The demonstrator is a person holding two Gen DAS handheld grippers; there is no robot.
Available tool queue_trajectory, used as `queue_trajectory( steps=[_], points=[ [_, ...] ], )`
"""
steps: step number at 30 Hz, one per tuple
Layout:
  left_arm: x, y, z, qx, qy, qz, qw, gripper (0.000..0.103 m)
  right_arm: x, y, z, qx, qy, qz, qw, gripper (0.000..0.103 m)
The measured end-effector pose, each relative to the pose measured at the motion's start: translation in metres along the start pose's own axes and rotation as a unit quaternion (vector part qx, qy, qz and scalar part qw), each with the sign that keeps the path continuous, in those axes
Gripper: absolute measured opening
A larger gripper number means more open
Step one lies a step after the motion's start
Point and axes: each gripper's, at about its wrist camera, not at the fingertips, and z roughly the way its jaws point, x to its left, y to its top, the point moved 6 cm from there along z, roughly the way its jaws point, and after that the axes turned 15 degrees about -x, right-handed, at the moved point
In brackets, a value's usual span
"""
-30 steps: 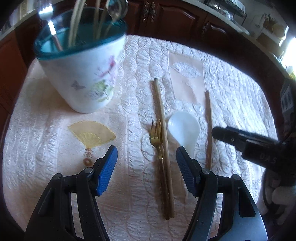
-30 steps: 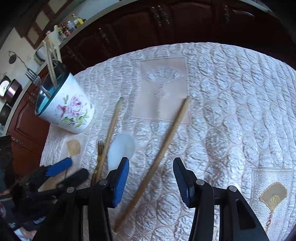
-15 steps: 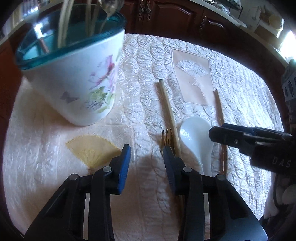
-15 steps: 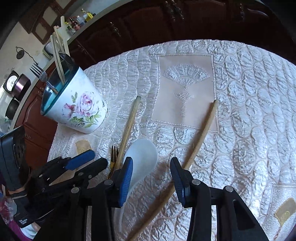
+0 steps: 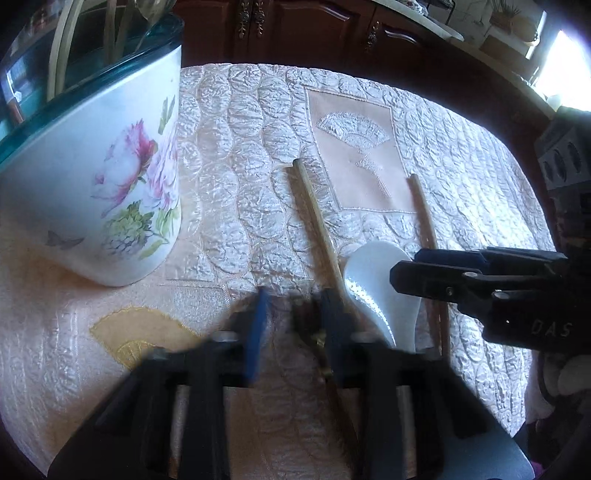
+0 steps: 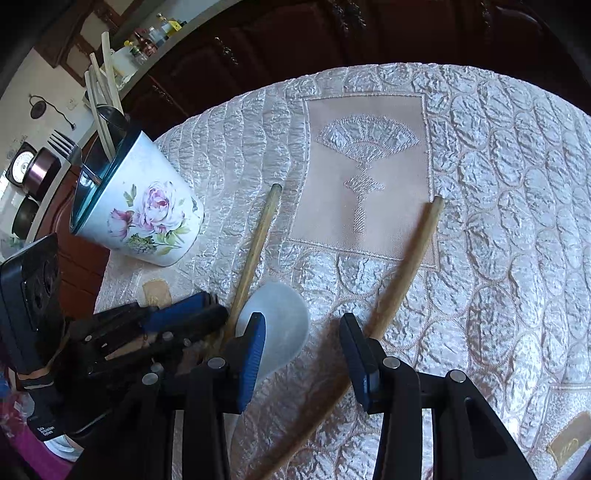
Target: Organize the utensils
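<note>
Left gripper (image 5: 291,325) lower and nearer the cloth (image 5: 236,206) than a second ago, jaws just closed from wide apart to a narrow gap. Blurred in its own view; gold fork (image 5: 314,334) between the pads, hard against the right one, grip not certain. Seen from the right wrist, left gripper (image 6: 207,314) nearly closed, tips beside the long chopstick (image 6: 255,251).

Right gripper (image 6: 303,354) also closer in than before, jaws narrowed a little earlier in the second, now partly open and holding nothing. White spoon (image 6: 280,325) just ahead of its left pad, second chopstick (image 6: 406,266) running under its right pad. From the left wrist, right gripper (image 5: 406,271) edge-on over the spoon (image 5: 376,280), covering part of that chopstick (image 5: 424,214).

Flowered cup (image 5: 110,192) looming larger at the left than a second ago, upright on the surface, well apart from the loose utensils. In the right view, cup (image 6: 147,218) with pale sticks (image 6: 103,96) and a silver fork (image 6: 70,151) standing in it. First chopstick (image 5: 317,229) crowding the fork, touching or nearly so, spoon just beside it. Dark cabinets (image 5: 314,26) behind.
</note>
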Motion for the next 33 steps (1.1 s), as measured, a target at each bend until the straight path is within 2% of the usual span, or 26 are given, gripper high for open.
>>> queue_trajectory(
  steps=[3, 5, 9, 12, 19, 25, 33],
  points=[
    [0.004, -0.003, -0.005, 0.004, -0.01, -0.012, 0.9999, 0.011, -0.002, 0.007, 0.004, 0.0, 0.009, 0.001, 1.0, 0.041],
    [0.007, -0.005, -0.013, 0.003, -0.013, -0.017, 0.9998, 0.004, 0.001, 0.01, 0.011, 0.003, 0.016, 0.0, 1.0, 0.04],
    [0.02, -0.009, -0.033, -0.001, -0.013, -0.034, 0.9993, 0.002, 0.003, 0.009, 0.017, 0.01, 0.028, -0.011, 1.0, 0.013],
    [0.029, -0.014, -0.047, -0.005, -0.01, -0.048, 0.9988, 0.001, 0.006, 0.004, 0.006, 0.004, 0.038, -0.009, 0.999, 0.007],
    [0.048, -0.015, -0.086, -0.034, 0.009, -0.07, 0.9969, 0.0, 0.008, 0.002, -0.043, -0.038, 0.04, -0.014, 0.998, 0.004],
    [0.059, -0.003, -0.128, -0.081, 0.031, -0.063, 0.9942, 0.0, 0.019, 0.017, -0.073, -0.07, 0.049, -0.022, 0.996, 0.003],
    [0.065, -0.002, -0.147, -0.098, 0.058, -0.062, 0.9916, 0.0, 0.04, 0.011, -0.084, -0.072, 0.056, -0.036, 0.995, 0.003]
  ],
)
